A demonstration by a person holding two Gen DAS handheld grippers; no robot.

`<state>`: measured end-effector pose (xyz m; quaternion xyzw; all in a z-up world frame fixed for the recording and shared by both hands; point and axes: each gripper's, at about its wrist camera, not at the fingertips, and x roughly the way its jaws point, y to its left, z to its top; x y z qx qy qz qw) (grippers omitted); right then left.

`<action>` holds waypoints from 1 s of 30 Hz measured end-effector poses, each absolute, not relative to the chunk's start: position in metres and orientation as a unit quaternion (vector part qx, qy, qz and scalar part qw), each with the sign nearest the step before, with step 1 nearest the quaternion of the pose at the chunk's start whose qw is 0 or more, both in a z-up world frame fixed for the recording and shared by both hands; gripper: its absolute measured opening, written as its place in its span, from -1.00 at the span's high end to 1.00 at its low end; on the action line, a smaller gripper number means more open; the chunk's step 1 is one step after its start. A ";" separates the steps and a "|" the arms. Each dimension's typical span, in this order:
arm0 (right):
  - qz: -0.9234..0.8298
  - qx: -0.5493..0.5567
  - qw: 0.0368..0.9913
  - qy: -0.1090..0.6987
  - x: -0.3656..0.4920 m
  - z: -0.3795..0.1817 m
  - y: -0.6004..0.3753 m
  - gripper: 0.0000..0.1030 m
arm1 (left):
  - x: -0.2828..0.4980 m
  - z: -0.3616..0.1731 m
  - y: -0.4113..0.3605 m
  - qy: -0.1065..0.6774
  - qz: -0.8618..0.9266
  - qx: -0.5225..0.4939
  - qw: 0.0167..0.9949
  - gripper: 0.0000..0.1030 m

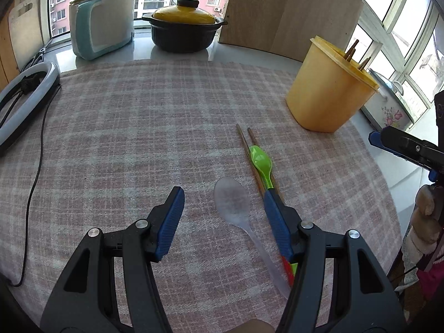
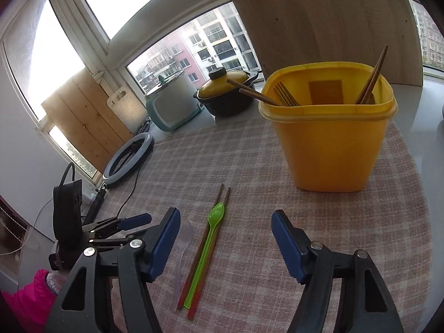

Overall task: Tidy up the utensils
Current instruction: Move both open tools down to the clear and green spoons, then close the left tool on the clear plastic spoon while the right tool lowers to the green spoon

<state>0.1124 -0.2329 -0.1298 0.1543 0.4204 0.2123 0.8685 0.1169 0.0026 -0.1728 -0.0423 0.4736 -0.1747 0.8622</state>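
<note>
A clear plastic spoon [image 1: 233,199], a green spoon [image 1: 260,162] and a pair of wooden chopsticks [image 1: 244,138] lie on the checked cloth [image 1: 138,127]. The green spoon lies on the chopsticks. My left gripper [image 1: 223,195] is open, low over the cloth, with the clear spoon's bowl between its fingers. The yellow holder [image 2: 330,144] stands behind, with chopsticks and a fork [image 2: 285,95] in it. My right gripper [image 2: 224,222] is open and empty, right of the green spoon [image 2: 215,216] and in front of the holder. The holder also shows in the left wrist view [image 1: 327,88].
A ring light [image 1: 19,100] with its cable lies at the left edge of the cloth. A rice cooker [image 1: 102,22] and a black pot with a yellow lid [image 1: 184,27] stand on the sill behind. A wooden board [image 1: 291,14] leans behind the holder.
</note>
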 end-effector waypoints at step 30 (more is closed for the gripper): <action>0.224 0.169 0.816 0.505 0.157 -0.186 -0.181 0.42 | 0.126 -0.209 -0.016 0.469 -0.159 -0.036 0.868 0.41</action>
